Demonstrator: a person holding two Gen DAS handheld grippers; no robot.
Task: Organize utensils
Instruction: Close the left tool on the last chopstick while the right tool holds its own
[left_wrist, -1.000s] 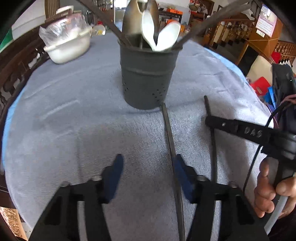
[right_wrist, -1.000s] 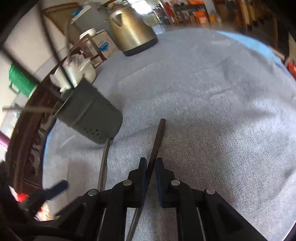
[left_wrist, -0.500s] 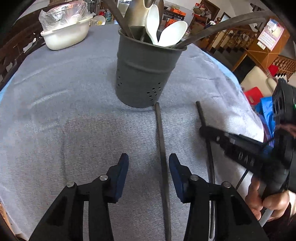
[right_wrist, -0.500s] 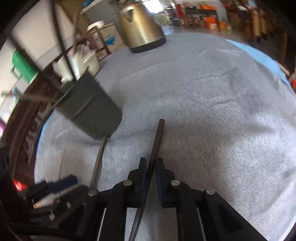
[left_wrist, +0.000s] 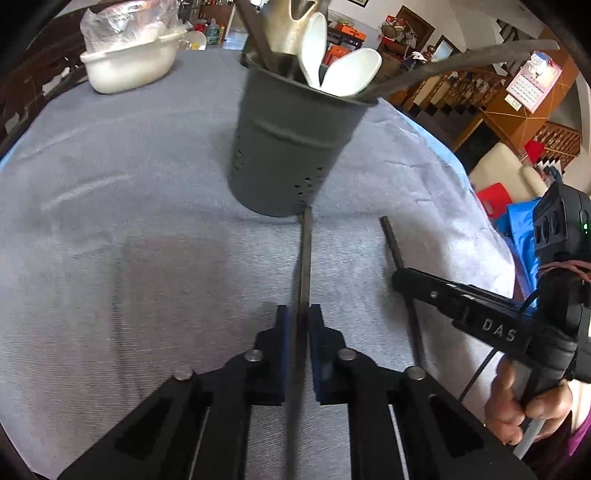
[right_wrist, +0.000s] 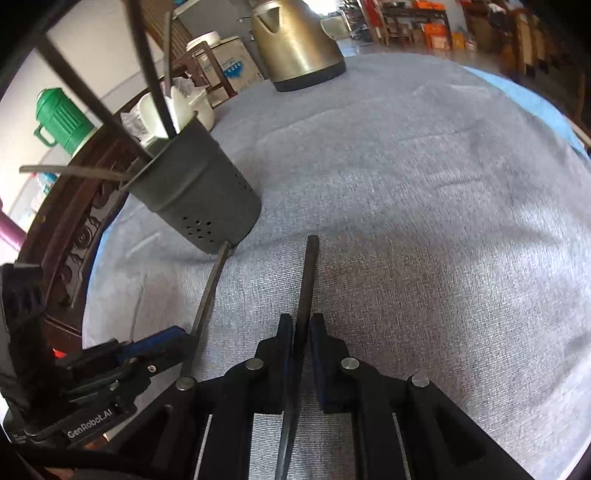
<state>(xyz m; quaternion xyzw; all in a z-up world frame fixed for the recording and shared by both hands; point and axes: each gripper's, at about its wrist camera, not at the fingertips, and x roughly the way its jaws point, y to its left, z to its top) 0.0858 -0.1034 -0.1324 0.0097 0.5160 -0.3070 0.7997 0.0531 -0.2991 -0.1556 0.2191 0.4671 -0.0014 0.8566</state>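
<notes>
Left wrist view
Left claw (left_wrist: 297, 334): clenched on a long dark flat utensil handle (left_wrist: 304, 266), its blue pads pressing both sides.
Held handle: runs straight ahead over the grey cloth-covered round surface (left_wrist: 122, 221); its far tip reaches the base of the dark grey perforated metal utensil cup (left_wrist: 291, 147) — whether it touches, I cannot tell.
Cup contents: two white plastic spoons (left_wrist: 332, 62), a pale metal ladle, dark sticks leaning out to the right.
Right side: the right claw (left_wrist: 406, 277) comes in from the right, over a second thin dark stick (left_wrist: 393, 243) lying near the first, apart from it.
Around: white basin holding a clear plastic bag (left_wrist: 129, 62) at far left, well apart from the cup.

Right wrist view
Right claw (right_wrist: 301, 332): grasping the second dark stick (right_wrist: 308, 277), which points ahead onto bare cloth.
In the way: the utensil cup (right_wrist: 199, 199) stands ahead to the left, tilted by the lens; the left claw (right_wrist: 173, 339) holds its handle (right_wrist: 210, 291) aimed at the cup's foot.
Around: brass-coloured kettle (right_wrist: 295, 40) at the far edge, green lidded jug (right_wrist: 61, 122) off the surface at left.
</notes>
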